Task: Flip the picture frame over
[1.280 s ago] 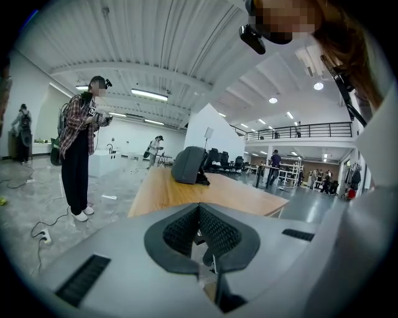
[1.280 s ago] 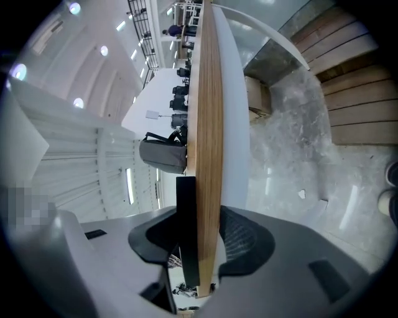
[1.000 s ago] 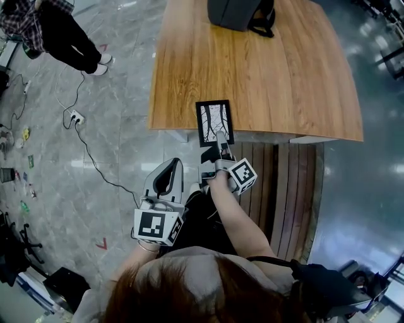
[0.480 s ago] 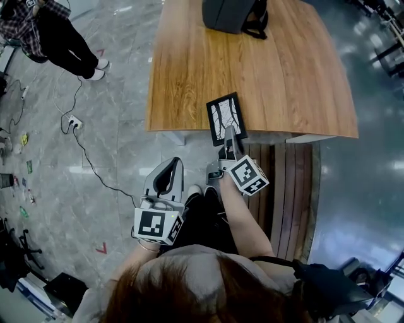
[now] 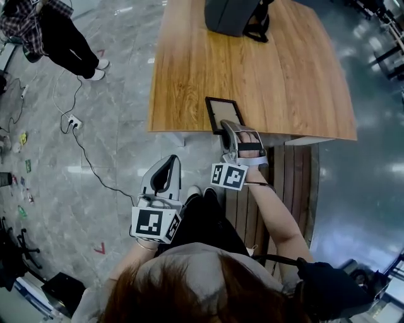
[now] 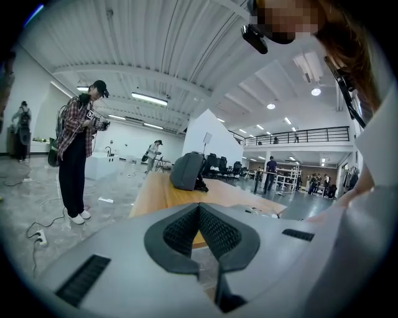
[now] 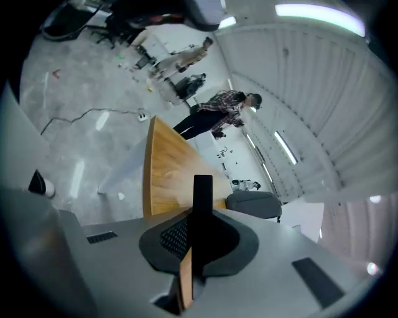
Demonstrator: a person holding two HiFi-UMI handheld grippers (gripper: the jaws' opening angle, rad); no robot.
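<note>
**Head view:** The picture frame (image 5: 223, 113) is at the near edge of the table (image 5: 290, 76), with its plain brown back facing up. Its long side points away from you, toward the dark bag (image 5: 230, 16). Your right claw (image 5: 228, 128) bites the frame's near end, so that hand is the nearer one. Your left claw (image 5: 165, 167) hangs low, off the table and well apart from the frame.

**Left gripper view:** This claw is pinched together with nothing in it.

**Right gripper view:** You see the frame edge-on, thin and black, between the pads. The claw is narrow and squeezing it. I think the flip is nearly done. Lay the frame flat, then let go.
</note>
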